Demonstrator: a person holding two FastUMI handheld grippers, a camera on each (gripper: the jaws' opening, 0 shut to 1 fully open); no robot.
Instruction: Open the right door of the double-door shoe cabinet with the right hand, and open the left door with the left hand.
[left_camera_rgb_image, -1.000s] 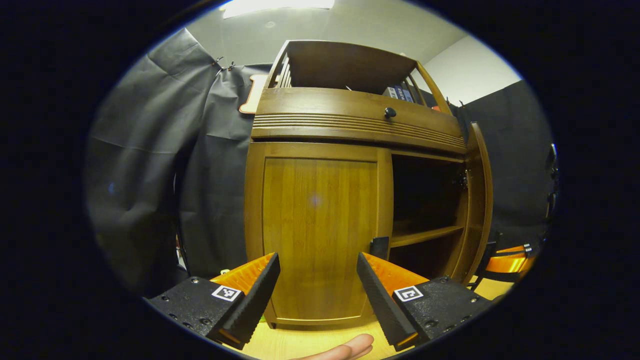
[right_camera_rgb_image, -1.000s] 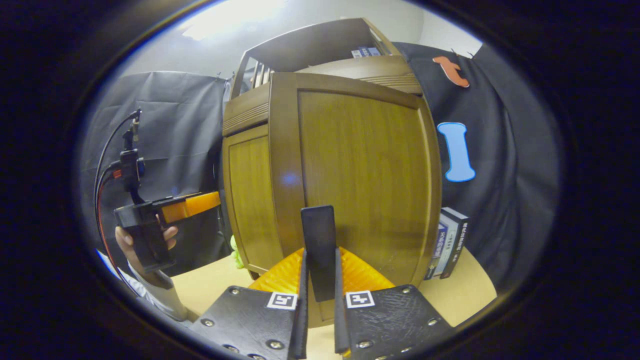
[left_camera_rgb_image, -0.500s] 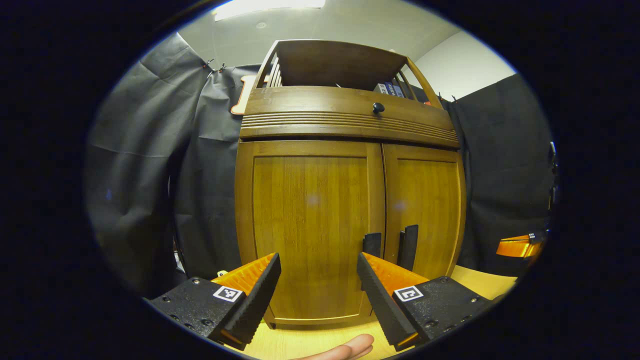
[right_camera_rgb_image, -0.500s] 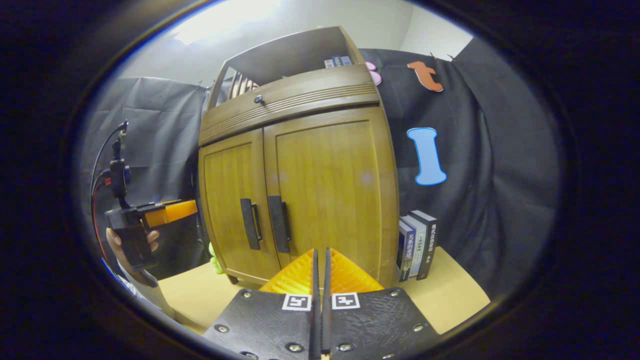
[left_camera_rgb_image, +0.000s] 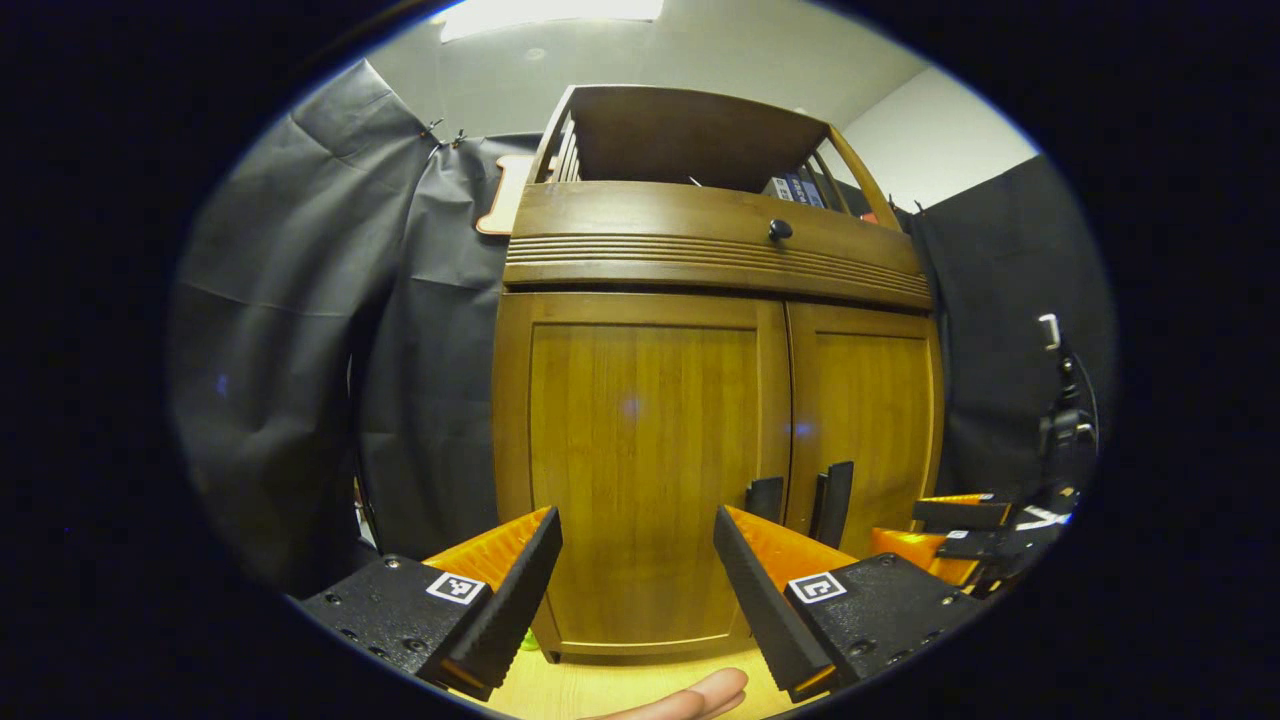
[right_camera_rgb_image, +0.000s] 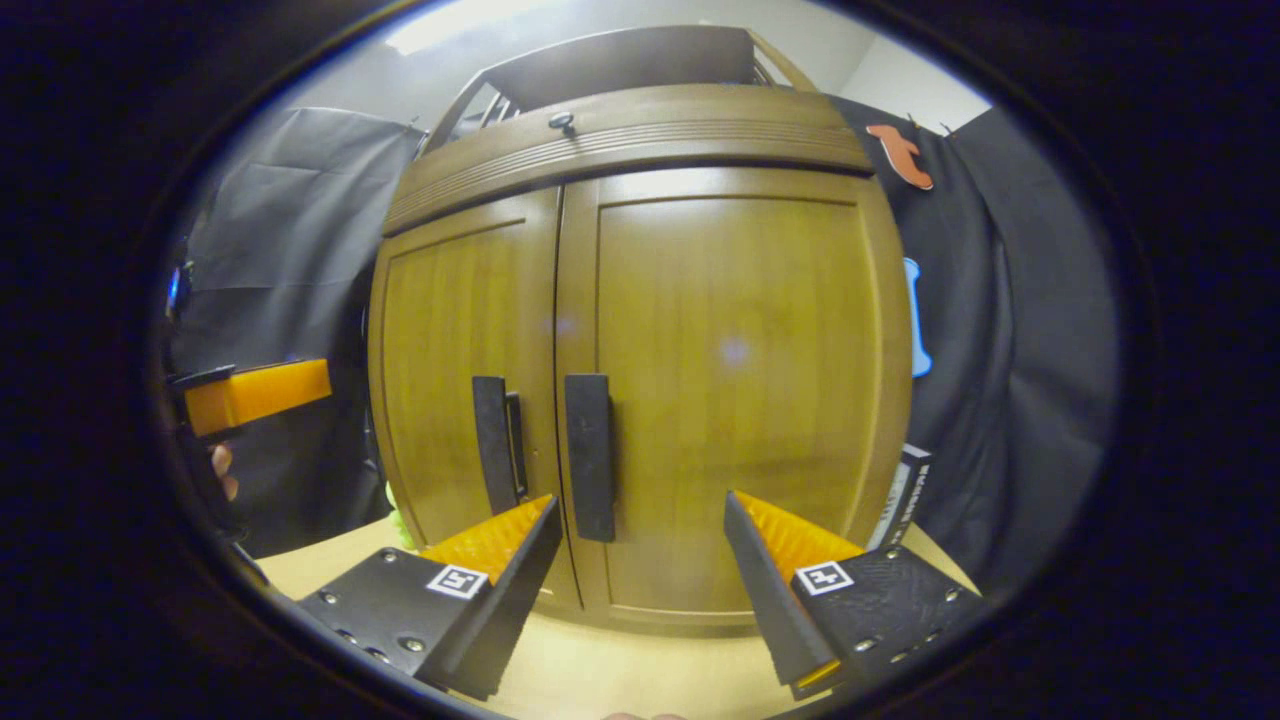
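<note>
Meanwhile, both doors of the shoe cabinet (right_camera_rgb_image: 640, 330) are sitting closed on the pale wooden table (right_camera_rgb_image: 600, 680). From left to right in the right gripper view, the left gripper (right_camera_rgb_image: 255, 392) is hovering well off the cabinet's left side with its jaws spread apart, the left door (right_camera_rgb_image: 455, 340) and right door (right_camera_rgb_image: 740, 380) are showing their dark handles side by side, and the right gripper (right_camera_rgb_image: 640, 560) is facing the right door handle (right_camera_rgb_image: 590, 455), fingers wide open and gripping nothing.
</note>
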